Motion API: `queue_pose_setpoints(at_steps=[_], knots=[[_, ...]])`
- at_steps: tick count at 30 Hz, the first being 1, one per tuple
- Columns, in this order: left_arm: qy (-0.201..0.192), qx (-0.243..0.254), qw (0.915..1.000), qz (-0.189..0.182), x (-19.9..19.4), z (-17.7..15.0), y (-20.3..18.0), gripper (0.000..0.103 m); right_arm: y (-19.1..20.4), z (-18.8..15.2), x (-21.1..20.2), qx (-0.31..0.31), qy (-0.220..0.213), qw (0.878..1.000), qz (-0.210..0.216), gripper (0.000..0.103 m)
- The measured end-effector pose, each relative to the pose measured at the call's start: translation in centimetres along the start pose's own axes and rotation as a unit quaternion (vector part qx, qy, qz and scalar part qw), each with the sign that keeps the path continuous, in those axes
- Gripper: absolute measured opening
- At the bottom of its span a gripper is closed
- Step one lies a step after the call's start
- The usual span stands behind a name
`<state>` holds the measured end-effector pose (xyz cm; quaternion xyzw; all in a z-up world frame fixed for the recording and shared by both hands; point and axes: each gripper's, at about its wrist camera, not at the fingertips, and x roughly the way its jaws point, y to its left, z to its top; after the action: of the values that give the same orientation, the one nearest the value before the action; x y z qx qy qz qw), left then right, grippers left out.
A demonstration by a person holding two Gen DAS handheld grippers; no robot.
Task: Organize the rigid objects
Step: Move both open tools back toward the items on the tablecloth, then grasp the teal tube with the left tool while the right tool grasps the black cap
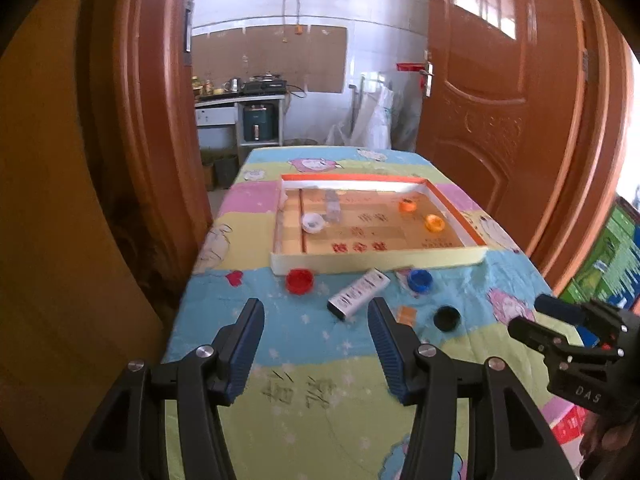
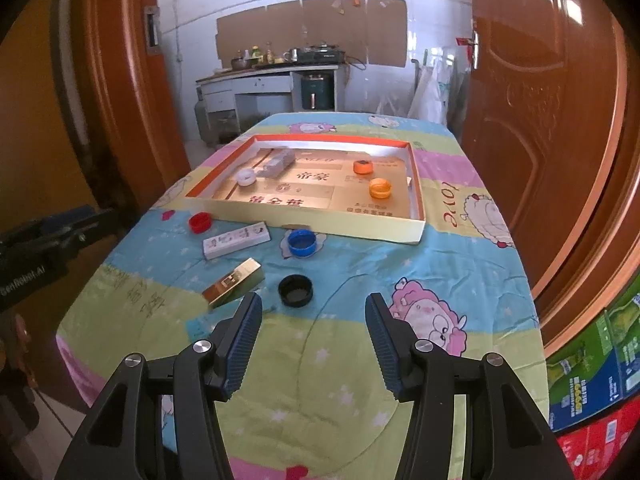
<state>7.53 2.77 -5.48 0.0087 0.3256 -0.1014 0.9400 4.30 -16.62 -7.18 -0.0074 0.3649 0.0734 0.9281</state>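
Note:
A shallow cardboard tray (image 1: 376, 266) (image 2: 316, 226) lies on the quilt-covered table. It holds a white cap (image 1: 313, 223) (image 2: 245, 177), a clear box (image 2: 277, 163) and two orange caps (image 1: 434, 223) (image 2: 380, 188). In front of the tray lie a red cap (image 1: 299, 281) (image 2: 200, 222), a white box (image 1: 359, 293) (image 2: 236, 239), a blue cap (image 1: 419, 279) (image 2: 302, 243), a black cap (image 1: 447, 318) (image 2: 295, 290) and a gold box (image 2: 233, 282). My left gripper (image 1: 316, 312) is open and empty, just short of the white box. My right gripper (image 2: 313, 308) is open and empty, near the black cap.
Brown doors (image 1: 492, 92) (image 2: 552, 112) flank the table on both sides. A kitchen counter (image 2: 268, 76) stands beyond the far end. Coloured cartons (image 2: 592, 372) are stacked at the right of the table. The right gripper's body (image 1: 576, 344) shows at the left wrist view's right edge.

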Motion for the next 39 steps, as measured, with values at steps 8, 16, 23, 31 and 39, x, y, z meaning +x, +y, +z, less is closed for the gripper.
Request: queue_pose_setpoints(at_steps=[8,16,23,31,39], knots=[[0.053,0.043,0.9929,-0.097,2.8,-3.4,-3.4,0.054,-0.4,-1.0,0.2,0.005,0.013,1.0,-0.004,0.056],[0.102,0.073,0.982,-0.141,6.4,-5.2,-4.5,0.054,-1.4,-1.7,0.8,0.018,0.023,1.0,-0.003,0.055],[0.12,0.081,0.9734,-0.178,7.0,-5.7,-5.9,0.053,-2.1,-2.1,1.4,0.026,0.03,0.999,-0.005,0.055],[0.12,0.097,0.9751,-0.16,7.6,-5.3,-8.0,0.053,-2.6,-2.3,1.5,0.032,0.031,0.999,-0.005,0.055],[0.114,0.084,0.9766,-0.162,9.6,-3.9,-8.3,0.028,-3.5,-2.3,2.3,0.037,0.037,0.999,-0.005,0.055]])
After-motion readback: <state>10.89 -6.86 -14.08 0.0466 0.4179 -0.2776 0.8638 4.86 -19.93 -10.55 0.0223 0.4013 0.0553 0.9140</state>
